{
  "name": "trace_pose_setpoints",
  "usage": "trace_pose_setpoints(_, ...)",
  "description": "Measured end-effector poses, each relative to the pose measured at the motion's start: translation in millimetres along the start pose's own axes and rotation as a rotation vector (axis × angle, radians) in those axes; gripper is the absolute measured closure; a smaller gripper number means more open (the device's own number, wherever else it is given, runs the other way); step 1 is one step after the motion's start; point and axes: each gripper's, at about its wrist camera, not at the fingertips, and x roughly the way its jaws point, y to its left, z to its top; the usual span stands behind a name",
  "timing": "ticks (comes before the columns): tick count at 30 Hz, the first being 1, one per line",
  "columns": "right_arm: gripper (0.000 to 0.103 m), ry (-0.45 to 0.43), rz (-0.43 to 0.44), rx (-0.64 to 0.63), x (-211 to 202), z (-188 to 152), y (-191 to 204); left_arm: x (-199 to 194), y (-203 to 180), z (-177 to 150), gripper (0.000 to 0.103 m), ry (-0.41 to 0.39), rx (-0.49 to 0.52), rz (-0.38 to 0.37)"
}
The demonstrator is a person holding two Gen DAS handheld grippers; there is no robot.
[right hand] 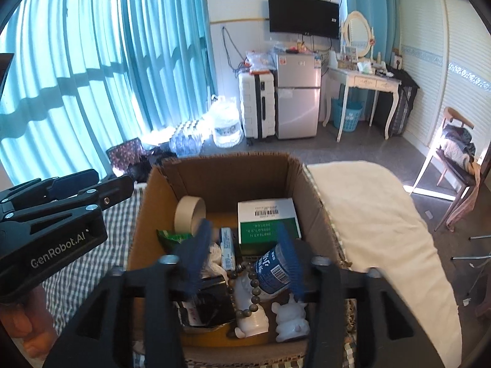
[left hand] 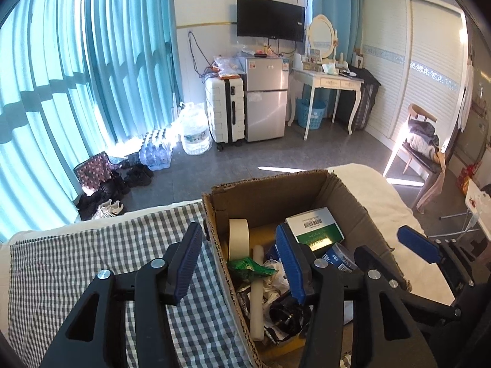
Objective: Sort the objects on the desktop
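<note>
Nearest the lens: blue-padded jaws of the right gripper (right hand: 244, 259), spread about half-way, nothing pinched — poised above the cardboard box (right hand: 225, 181) and tilted down into it. Directly below and between the pads, a blue-labelled bottle (right hand: 271, 271) lying on its side, long axis slanting from lower left to upper right, beside a string of beads (right hand: 250, 279) and a white figurine (right hand: 290, 322). Further back in the box, a roll of tape (right hand: 190, 213) on edge at the left wall and a green-and-white carton (right hand: 267, 224) against the far right.

Left gripper (left hand: 242, 260) also roughly half open and empty, straddling the box's left wall: one pad over the checked cloth (left hand: 92, 245), the other over the contents. Seen from the right wrist, held up at the left, clear of the box, a hand (right hand: 24, 325) beneath.

Judged: everything visible already sits in the box, none left on the cloth in view. Right gripper nearer the contents; both angled down.
</note>
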Motion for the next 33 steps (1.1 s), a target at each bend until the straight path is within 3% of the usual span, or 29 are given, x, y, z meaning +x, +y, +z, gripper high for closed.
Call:
trace_pose_setpoints(2, 0.036, -0.029, -0.011, -0.008, -12.1, 2.6, 3.5, -13.7, 4.3, 2.1, 0.041, -0.021, -0.011, -0.002)
trace_pose_setpoints(4, 0.031, -0.037, -0.034, -0.019, -20.2, 6.3, 6.3, -22.7, 7.3, 3.2, 0.026, -0.028, -0.018, -0.012)
trace_pose_setpoints(8, 0.019, -0.069, -0.039, -0.013, -39.7, 12.1, 7.1, -47.7, 14.4, 6.0, 0.015, -0.061, -0.033, -0.007)
trace_pose_setpoints(10, 0.007, -0.085, -0.037, 0.004, -49.9, 15.4, 6.7, -57.1, 17.0, 7.6, 0.001, -0.076, -0.037, 0.004)
trace_pose_setpoints(12, 0.000, -0.102, -0.036, 0.021, -60.1, 17.9, 6.2, -68.5, 21.4, 7.3, 0.000, -0.100, -0.044, 0.030)
trace_pose_setpoints(16, 0.000, -0.123, -0.045, 0.030, -76.4, 20.6, 9.0, -83.5, 31.8, 6.8, 0.000, -0.106, -0.054, 0.077)
trace_pose_setpoints(33, 0.000, -0.167, 0.006, -0.027, -125.0, 21.7, 55.7, -157.9, 96.1, -9.0, 0.000, -0.167, -0.122, 0.147)
